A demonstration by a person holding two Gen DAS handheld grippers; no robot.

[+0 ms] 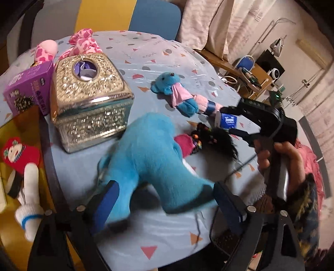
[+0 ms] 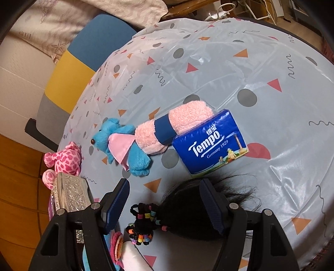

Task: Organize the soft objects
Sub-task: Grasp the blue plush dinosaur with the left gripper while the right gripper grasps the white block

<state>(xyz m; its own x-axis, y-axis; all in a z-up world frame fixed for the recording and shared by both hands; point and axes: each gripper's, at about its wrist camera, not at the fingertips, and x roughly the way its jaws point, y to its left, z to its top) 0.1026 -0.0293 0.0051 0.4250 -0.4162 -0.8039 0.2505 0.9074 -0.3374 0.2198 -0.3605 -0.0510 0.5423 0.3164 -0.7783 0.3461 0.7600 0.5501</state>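
A big blue plush toy (image 1: 150, 154) lies blurred on the patterned table (image 1: 167, 239), its lower end between the wide-apart fingers of my left gripper (image 1: 167, 200), which is open. My right gripper (image 2: 165, 205) is open low over the table. Between its fingers is the black hair of a small doll (image 2: 187, 210) with coloured beads; the left pad stands clear of it. In the left wrist view a hand holds the right gripper (image 1: 227, 122) at the right. Beyond it lie a small blue teddy (image 2: 125, 143), a rolled pink towel (image 2: 177, 125) and a blue Tempo tissue pack (image 2: 210, 143).
A gold embossed tissue box (image 1: 89, 98) and a purple carton (image 1: 29, 87) stand at the table's left side, with a pink spotted plush (image 1: 81, 41) behind them. A red-haired rag doll (image 1: 20, 162) lies off the table edge at left. A blue chair (image 1: 154, 16) stands behind.
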